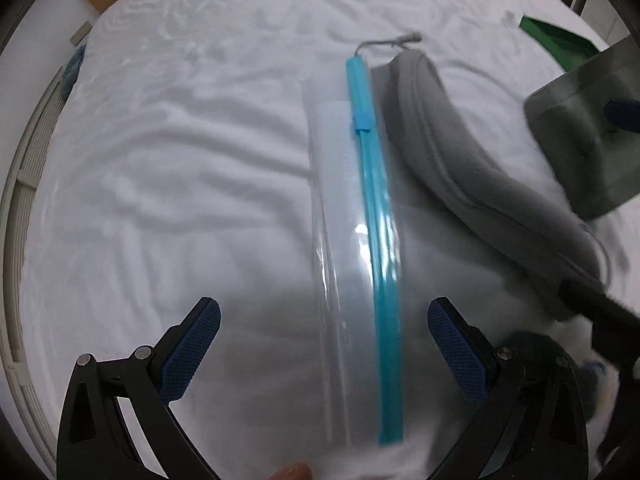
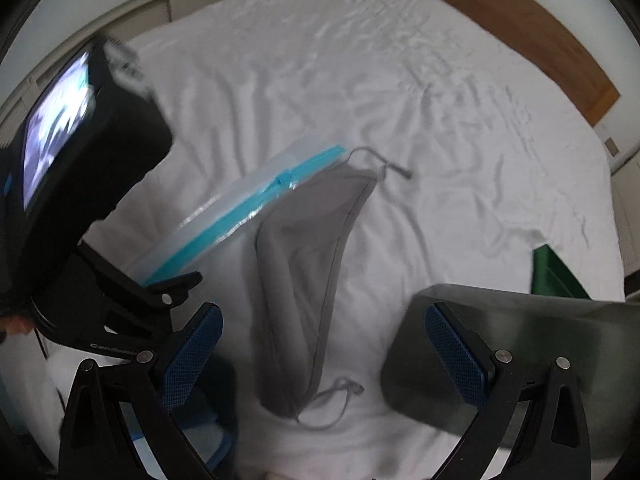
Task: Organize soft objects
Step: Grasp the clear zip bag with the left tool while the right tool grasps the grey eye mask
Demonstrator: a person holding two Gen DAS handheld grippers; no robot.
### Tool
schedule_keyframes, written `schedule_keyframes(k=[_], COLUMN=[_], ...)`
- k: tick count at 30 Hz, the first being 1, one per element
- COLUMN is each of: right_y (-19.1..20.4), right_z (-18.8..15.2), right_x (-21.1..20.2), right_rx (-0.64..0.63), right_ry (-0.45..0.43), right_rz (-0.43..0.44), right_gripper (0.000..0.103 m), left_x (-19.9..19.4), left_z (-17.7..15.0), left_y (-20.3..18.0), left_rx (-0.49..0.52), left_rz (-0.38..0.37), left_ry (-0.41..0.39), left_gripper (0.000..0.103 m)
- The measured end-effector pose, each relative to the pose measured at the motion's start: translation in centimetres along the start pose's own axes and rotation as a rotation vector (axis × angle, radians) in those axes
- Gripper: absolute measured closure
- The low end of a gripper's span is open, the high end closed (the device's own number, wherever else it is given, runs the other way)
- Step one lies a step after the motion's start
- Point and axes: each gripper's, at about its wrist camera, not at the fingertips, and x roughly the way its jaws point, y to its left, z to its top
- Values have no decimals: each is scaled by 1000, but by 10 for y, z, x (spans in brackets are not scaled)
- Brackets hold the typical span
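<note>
A wrinkled white bed sheet (image 1: 168, 152) fills most of both views. In the left wrist view, a clear plastic zip bag with a turquoise seal strip and a small blue slider (image 1: 362, 216) is seen running from the upper centre of the frame down to the lower centre, lying flat on the sheet. Just to its right, a folded grey fabric garment with a drawstring cord (image 1: 448, 152) is laid, its long edge close beside the seal strip. The left gripper (image 1: 324, 344) is held above the lower end of the bag with its blue-padded fingers spread wide; nothing is pinched between them.

In the right wrist view, the grey garment (image 2: 304, 256) is seen in the centre of the frame, with the zip bag (image 2: 244, 204) to its upper left. The right gripper (image 2: 322, 344) is likewise spread apart and empty. A dark translucent box (image 2: 520, 332) occupies the lower right, and a dark green object (image 2: 554, 272) is visible at the right edge. The left tool's black body is seen, blurred, at the left.
</note>
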Motion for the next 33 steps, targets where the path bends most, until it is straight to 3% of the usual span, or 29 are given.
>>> schedule_keyframes(k=[15, 21, 24, 26, 27, 29, 33], right_y=[12, 20, 30, 37, 40, 46, 55], right_z=[9, 2, 0, 0, -1, 0, -3], right_x=[129, 177, 193, 203, 207, 216, 235], right_rx=[4, 3, -24, -34, -42, -52, -54], right_ry=[96, 130, 126, 115, 115, 111, 95], right_rz=[80, 121, 129, 134, 135, 136, 143], right_gripper=[2, 14, 27, 50, 55, 83, 89], left_x=[28, 37, 37, 37, 38, 34, 25], left_z=[-5, -5, -9, -8, -2, -6, -12], left_y=[11, 6, 8, 8, 7, 3, -6], left_rx=[5, 25, 29, 25, 24, 46, 80], left_rz=[16, 20, 19, 10, 13, 16, -7], left_ry=[42, 42, 46, 47, 47, 44, 44], left_gripper=[1, 1, 1, 1, 2, 9, 37])
